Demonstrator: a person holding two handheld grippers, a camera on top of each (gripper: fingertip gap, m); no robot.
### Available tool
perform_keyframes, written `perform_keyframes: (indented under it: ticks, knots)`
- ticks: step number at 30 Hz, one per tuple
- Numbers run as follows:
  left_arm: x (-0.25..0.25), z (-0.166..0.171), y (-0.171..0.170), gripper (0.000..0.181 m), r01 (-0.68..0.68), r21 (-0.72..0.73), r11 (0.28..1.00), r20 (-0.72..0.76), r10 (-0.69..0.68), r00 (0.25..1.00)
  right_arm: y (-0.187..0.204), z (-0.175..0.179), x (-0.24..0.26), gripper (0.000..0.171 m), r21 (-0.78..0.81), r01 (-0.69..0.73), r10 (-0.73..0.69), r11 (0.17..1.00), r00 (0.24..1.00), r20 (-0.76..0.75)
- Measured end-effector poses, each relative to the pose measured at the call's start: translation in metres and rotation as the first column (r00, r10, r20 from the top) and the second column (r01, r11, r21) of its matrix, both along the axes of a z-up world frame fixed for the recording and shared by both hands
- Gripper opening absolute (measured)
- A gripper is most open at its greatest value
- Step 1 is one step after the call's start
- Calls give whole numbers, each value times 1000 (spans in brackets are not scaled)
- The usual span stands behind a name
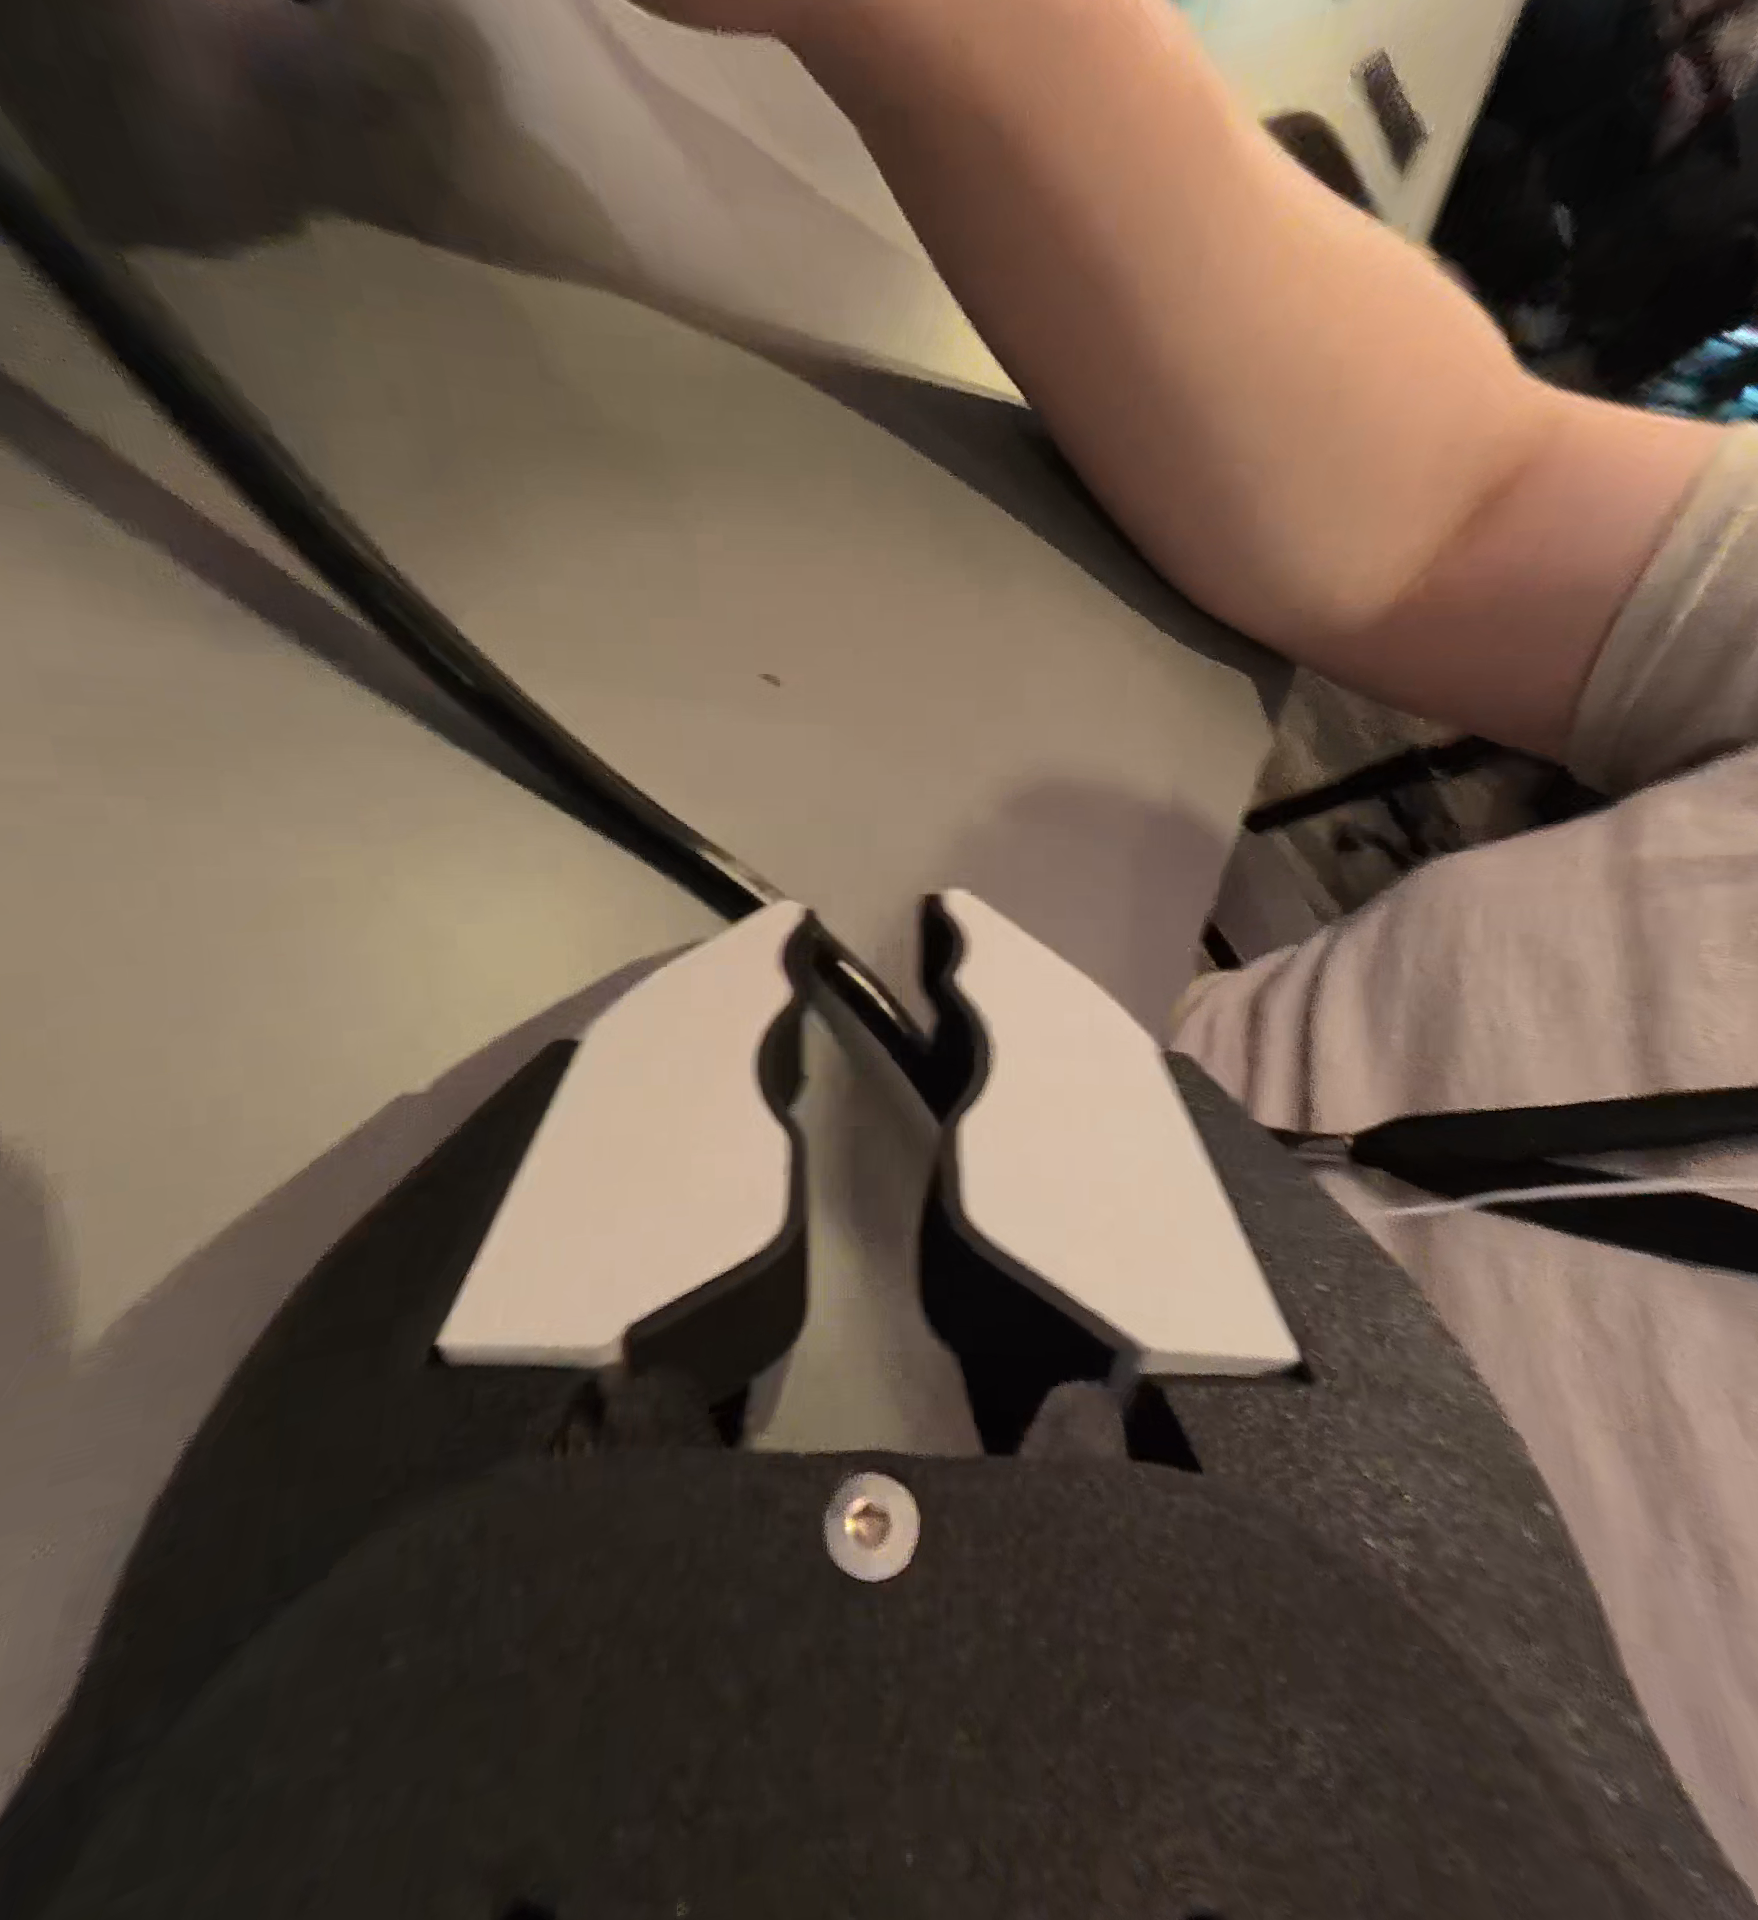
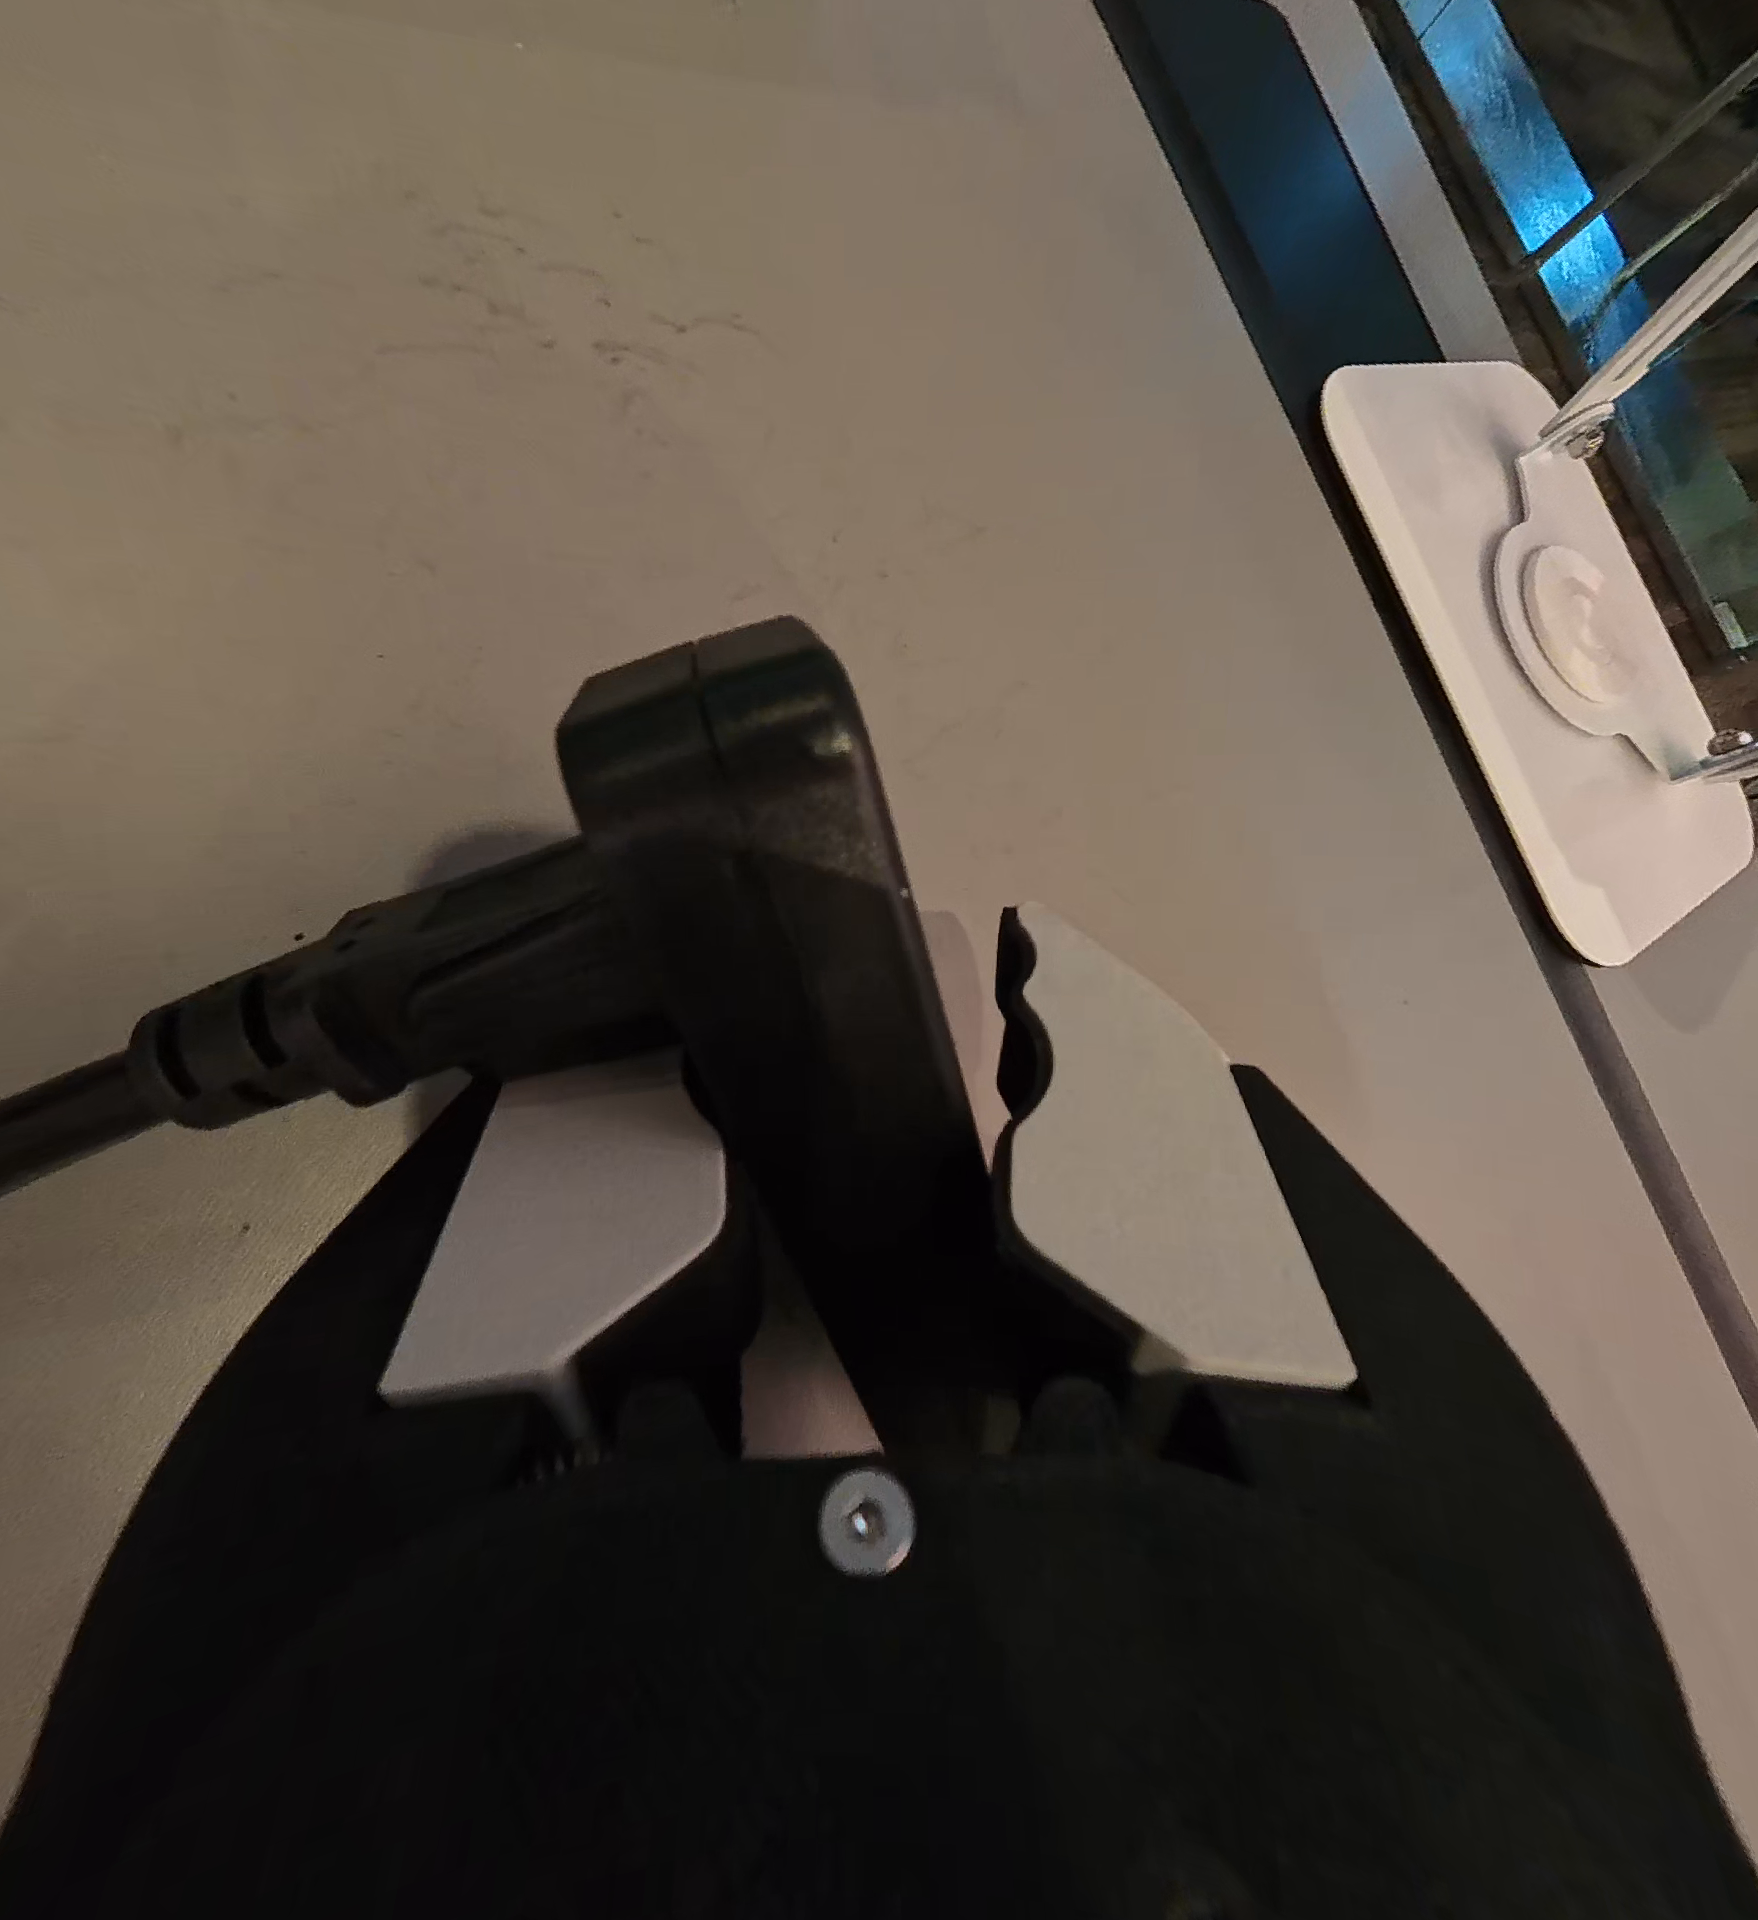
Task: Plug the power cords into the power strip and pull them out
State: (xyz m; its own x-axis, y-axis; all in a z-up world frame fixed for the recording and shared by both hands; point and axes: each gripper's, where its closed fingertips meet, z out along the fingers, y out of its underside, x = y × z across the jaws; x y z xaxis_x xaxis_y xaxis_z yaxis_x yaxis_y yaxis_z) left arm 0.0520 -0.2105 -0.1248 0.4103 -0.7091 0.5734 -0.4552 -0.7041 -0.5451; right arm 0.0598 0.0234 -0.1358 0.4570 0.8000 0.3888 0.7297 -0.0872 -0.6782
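In the left wrist view a black power cord (image 1: 335, 551) runs from the upper left across the pale table (image 1: 646, 499) and passes between my left gripper's (image 1: 864, 920) white fingers (image 1: 667, 1122). It lies against the left pad, and bare table shows between the tips, so this gripper is open around it. In the right wrist view my right gripper (image 2: 854, 935) is shut on a black power strip (image 2: 750, 779), held tilted just above the table. The strip's ribbed cord sleeve (image 2: 418, 987) and cord (image 2: 23, 1132) lead off to the left and hide the left fingertip.
A person's bare forearm (image 1: 1218, 364) and light shirt (image 1: 1529, 1039) fill the right of the left wrist view, close to the table's edge. A white mounting plate (image 2: 1457, 644) with a metal bracket sits at the table's right edge (image 2: 1374, 831). The left gripper's tips are roughly 25 cm from the right gripper's. From my right tips it is roughly 25 cm to the white mounting plate (image 2: 1457, 644); from my left, 50 cm.
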Motion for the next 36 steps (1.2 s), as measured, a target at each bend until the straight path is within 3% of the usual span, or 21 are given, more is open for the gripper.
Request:
perform_keyframes:
  ticks: [3,5,9,18,19,21,29,36]
  knots:
    - [-11,-9,0,53,-83,103,991,-151,98,984,1,-1,0,48,4,2,-2,1000,1000,8]
    - [-11,-22,-10,62,-78,152,985,-248,114,962,1,-2,-1,49,6,2,-2,1000,1000,10]
    - [-15,-30,-18,52,-50,295,954,-377,165,912,2,-2,-1,50,14,7,-7,1000,1000,2]
    - [-22,-33,-30,49,-60,329,942,-489,225,843,2,-1,-1,51,44,18,-17,999,1000,-15]
    - [-22,-34,-31,43,-47,328,943,-503,217,836,2,0,-1,51,46,18,-17,999,1000,-18]
    - [-14,-33,-41,13,1,285,958,-502,149,852,2,1,0,51,47,22,-20,999,999,-26]
    - [-36,-25,-41,11,56,254,966,-576,105,811,-1,3,-2,47,34,3,-1,999,999,-41]
    - [-65,7,-39,11,135,282,950,-691,104,716,-12,12,-9,37,-79,-87,73,993,984,-163]
